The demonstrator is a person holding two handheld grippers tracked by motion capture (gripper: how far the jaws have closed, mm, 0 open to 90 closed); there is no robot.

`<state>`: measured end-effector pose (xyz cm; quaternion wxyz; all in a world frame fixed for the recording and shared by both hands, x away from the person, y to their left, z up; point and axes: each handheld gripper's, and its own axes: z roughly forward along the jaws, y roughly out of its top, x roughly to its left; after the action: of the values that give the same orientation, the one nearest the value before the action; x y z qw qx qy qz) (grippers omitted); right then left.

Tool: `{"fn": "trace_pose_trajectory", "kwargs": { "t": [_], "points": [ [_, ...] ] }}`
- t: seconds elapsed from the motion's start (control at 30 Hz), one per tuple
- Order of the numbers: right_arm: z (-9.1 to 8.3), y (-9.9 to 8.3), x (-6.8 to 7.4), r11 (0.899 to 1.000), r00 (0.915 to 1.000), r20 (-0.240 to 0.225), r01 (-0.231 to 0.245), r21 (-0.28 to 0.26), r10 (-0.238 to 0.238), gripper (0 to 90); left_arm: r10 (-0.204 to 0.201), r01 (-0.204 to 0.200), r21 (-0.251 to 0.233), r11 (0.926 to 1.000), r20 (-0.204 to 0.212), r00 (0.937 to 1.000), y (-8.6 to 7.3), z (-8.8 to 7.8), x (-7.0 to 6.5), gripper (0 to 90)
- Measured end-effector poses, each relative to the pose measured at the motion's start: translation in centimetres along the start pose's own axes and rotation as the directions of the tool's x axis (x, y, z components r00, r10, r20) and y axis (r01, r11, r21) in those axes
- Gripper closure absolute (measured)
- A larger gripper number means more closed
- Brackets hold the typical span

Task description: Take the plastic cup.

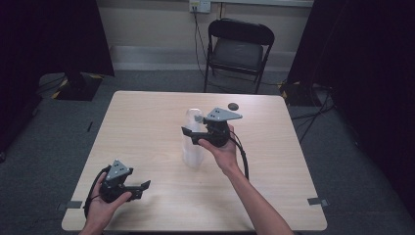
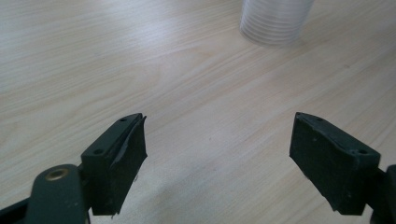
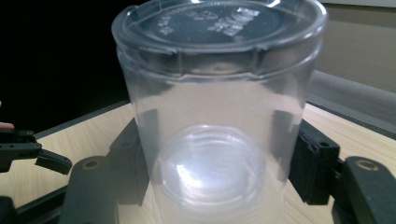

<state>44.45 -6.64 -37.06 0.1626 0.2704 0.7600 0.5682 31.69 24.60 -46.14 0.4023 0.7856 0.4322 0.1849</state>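
Pale wood desk; folding chair at twelve o'clock. Right hand-held gripper grasps clear container; left hand-held gripper released.

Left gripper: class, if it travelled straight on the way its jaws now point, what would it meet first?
Probably the clear plastic container. The left gripper is open over bare table, and the container stands ahead, slightly right of centre, so it might pass narrowly.

clear plastic jar | upright (ribbed base) | mid-table, lidded

No legible text anywhere.
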Motion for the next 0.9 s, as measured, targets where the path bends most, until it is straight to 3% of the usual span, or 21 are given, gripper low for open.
{"fn": "trace_pose_trajectory", "kwargs": {
  "t": [0.33,0.6,0.9],
  "points": [
    [-0.3,1.0,0.4,1.0,0.9998,-0.012,0.014,-0.025,-0.015,33.9,0.027,-0.027,-0.017,0.9995,0.009,0.9996,0.1,0.0,-0.3,18.1],
    [-0.8,1.5,0.3,0.999,0.9997,-0.025,-0.007,-0.046,0.006,34.2,0.002,-0.001,-0.035,0.9994,0.02,0.9998,0.1,-0.1,-0.2,18.0],
    [-1.3,1.8,0.2,0.997,0.9987,-0.039,-0.035,-0.064,0.032,34.8,0.016,-0.014,-0.049,0.9987,0.039,0.9991,0.1,-0.2,-0.3,19.8]
  ]
}}
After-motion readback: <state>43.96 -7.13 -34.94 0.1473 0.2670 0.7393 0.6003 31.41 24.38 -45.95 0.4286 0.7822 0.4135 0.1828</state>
